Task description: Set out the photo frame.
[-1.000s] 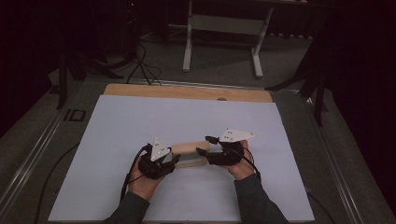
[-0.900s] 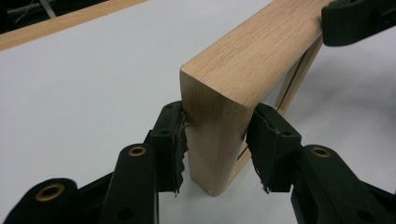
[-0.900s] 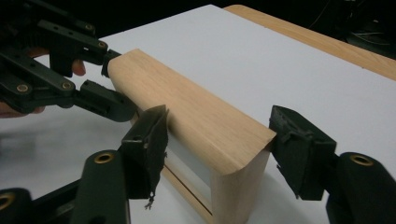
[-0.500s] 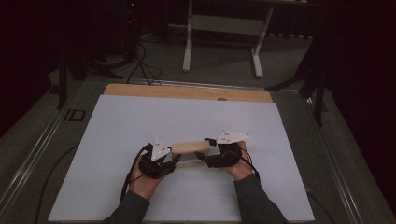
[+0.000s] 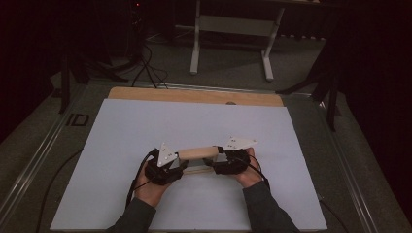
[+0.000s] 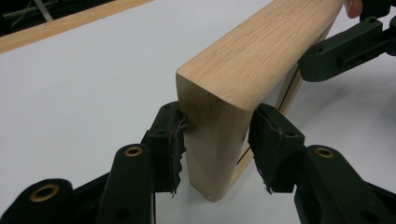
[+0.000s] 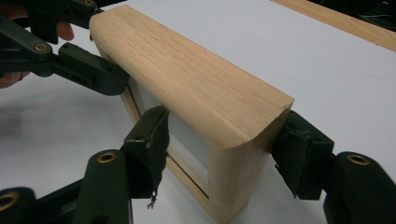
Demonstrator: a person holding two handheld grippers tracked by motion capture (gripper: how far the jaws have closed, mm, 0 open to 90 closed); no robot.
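Observation:
A light wooden frame (image 5: 197, 154) with a rounded top and a white inset panel (image 7: 187, 135) stands lengthwise between the two hands at the near middle of the white table. My left gripper (image 5: 179, 161) is shut on its left end, with the pads (image 6: 169, 140) against both faces. My right gripper (image 5: 217, 158) clamps the right end; its jaws have just been closing with the frame (image 7: 187, 70) between them, one pad (image 7: 154, 140) on the panel side and the other on the back. In the left gripper view the frame's end face (image 6: 215, 140) sits between my left gripper's (image 6: 217, 144) pads.
The white table surface (image 5: 145, 126) has a wooden strip (image 5: 194, 95) along its far edge. Metal rails run down both sides. A stand's legs (image 5: 233, 43) and cables lie on the dark floor beyond. A cable (image 5: 136, 179) trails from the left gripper.

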